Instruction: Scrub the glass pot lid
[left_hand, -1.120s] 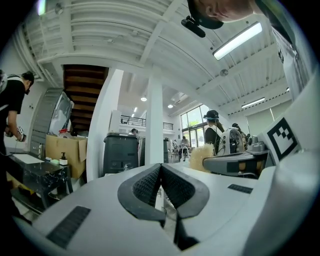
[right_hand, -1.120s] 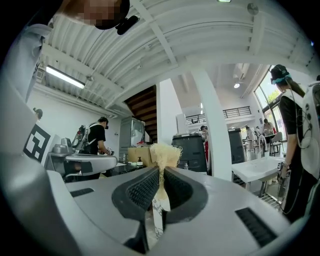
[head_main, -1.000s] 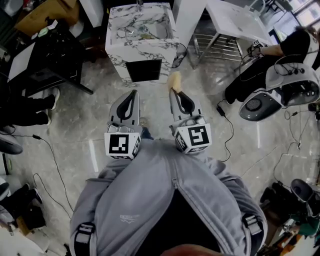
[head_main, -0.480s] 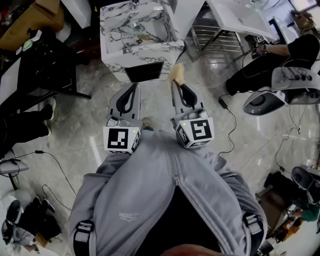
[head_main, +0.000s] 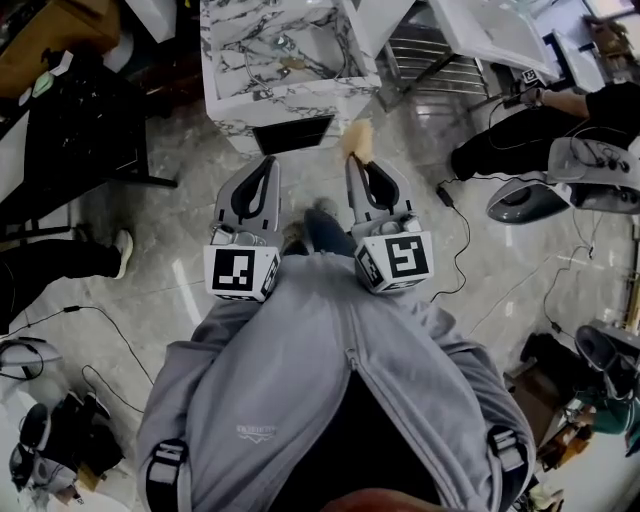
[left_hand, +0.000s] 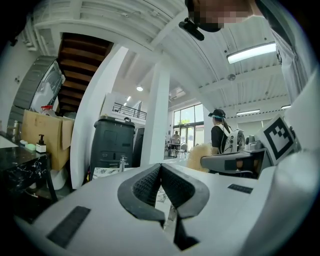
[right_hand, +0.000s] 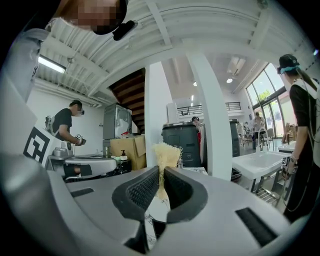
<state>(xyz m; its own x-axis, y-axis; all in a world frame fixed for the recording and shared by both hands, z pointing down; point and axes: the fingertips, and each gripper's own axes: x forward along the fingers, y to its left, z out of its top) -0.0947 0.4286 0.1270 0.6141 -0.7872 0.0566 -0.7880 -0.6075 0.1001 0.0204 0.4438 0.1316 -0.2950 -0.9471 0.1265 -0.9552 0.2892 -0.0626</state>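
My right gripper (head_main: 352, 160) is shut on a pale yellow fibrous scrubber (head_main: 357, 138), whose tuft sticks out past the fingertips. The right gripper view shows the same scrubber (right_hand: 166, 155) pinched between the black pads of that gripper (right_hand: 161, 172). Beside it, my left gripper (head_main: 268, 162) is shut with nothing in it, its pads meeting at the tip (left_hand: 160, 167). Both point level, out over the floor toward a marble sink unit (head_main: 275, 95) ahead. Small items lie in its basin, but I cannot make out a glass lid among them.
A black table (head_main: 70, 120) stands at the left and a white basin stand (head_main: 480, 30) at the back right. A person (head_main: 520, 140) sits at the right by a grey machine (head_main: 590, 185). Cables (head_main: 455, 260) trail across the floor.
Both grippers have moved forward together with the person wearing them, so the marble sink now lies closer ahead. The scrubber stays in the right gripper.
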